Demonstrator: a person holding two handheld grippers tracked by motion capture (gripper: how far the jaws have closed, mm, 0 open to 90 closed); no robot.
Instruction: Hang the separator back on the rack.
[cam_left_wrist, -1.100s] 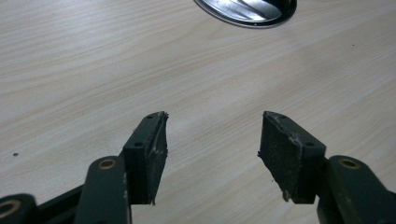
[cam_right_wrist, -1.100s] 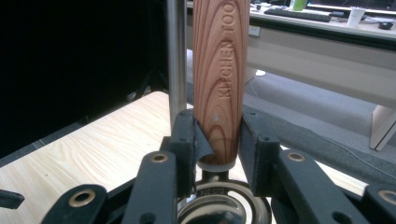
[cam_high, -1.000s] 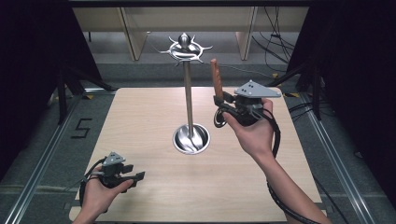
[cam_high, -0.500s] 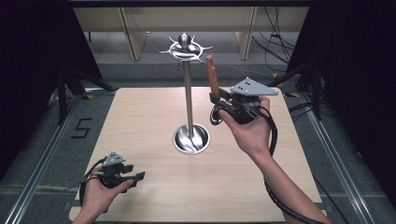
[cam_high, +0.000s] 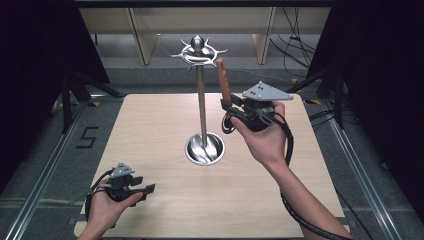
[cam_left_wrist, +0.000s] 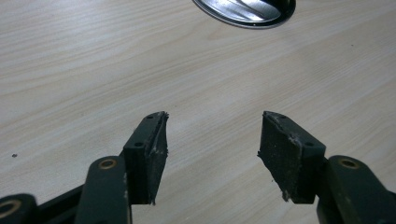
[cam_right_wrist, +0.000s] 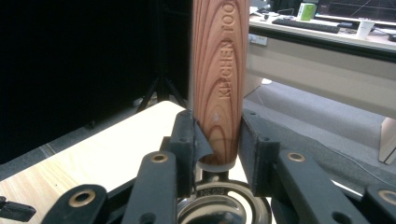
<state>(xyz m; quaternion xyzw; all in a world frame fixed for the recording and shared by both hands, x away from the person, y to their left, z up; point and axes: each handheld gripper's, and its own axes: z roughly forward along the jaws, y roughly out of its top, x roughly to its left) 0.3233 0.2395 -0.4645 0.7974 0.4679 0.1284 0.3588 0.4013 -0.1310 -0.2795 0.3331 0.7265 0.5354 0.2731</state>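
A tall metal stand (cam_high: 201, 100) rises from a round dish base (cam_high: 205, 149) in the middle of the table, with a ring of hooks (cam_high: 198, 50) at its top. My right gripper (cam_high: 231, 106) is shut on a wooden handle (cam_high: 223, 80) that points up, just right of the hooks. In the right gripper view the handle (cam_right_wrist: 219, 79), stamped KITCHEN TOOL, is clamped between the jaws of my right gripper (cam_right_wrist: 217, 140), with a round metal part (cam_right_wrist: 224, 205) below it. My left gripper (cam_high: 147, 190) lies low at the front left, open (cam_left_wrist: 212, 140), holding nothing.
The wooden table (cam_high: 150, 130) has bare board around the stand; its base rim (cam_left_wrist: 245, 7) lies ahead of the left gripper. Dark curtains flank both sides. Shelving and cables stand behind the far edge.
My right gripper has carried the wooden handle a little up and to the left, closer to the stand's hooks. The left gripper has stayed put.
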